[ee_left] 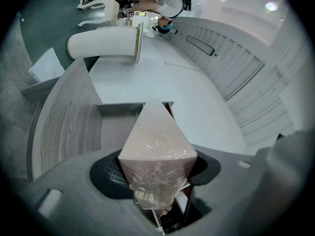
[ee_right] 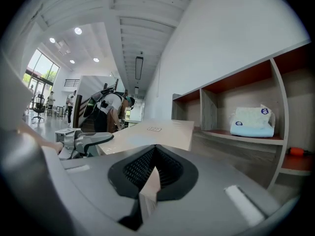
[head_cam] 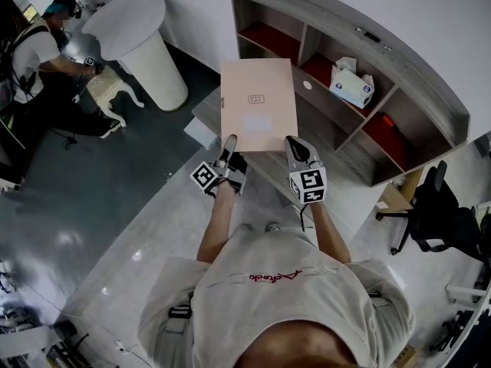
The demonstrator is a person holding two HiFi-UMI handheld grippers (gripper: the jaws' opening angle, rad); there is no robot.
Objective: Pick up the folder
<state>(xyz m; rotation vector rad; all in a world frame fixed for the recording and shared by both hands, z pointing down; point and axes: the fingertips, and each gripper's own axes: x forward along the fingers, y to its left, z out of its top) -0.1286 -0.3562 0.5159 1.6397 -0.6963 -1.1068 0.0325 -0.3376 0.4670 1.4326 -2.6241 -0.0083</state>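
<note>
The left gripper [head_cam: 229, 146] and right gripper [head_cam: 295, 148] pinch the folder [head_cam: 257, 102] at its 6 o'clock edge. They should lift together and hold it flat.

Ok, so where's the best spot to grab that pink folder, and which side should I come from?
Take the near short edge, one corner each, coming from your own side. The folder is thin, flat and held roughly level, with that edge facing you, so the jaws can close above and below it. The left claw and right claw are shut on those corners now.
</note>
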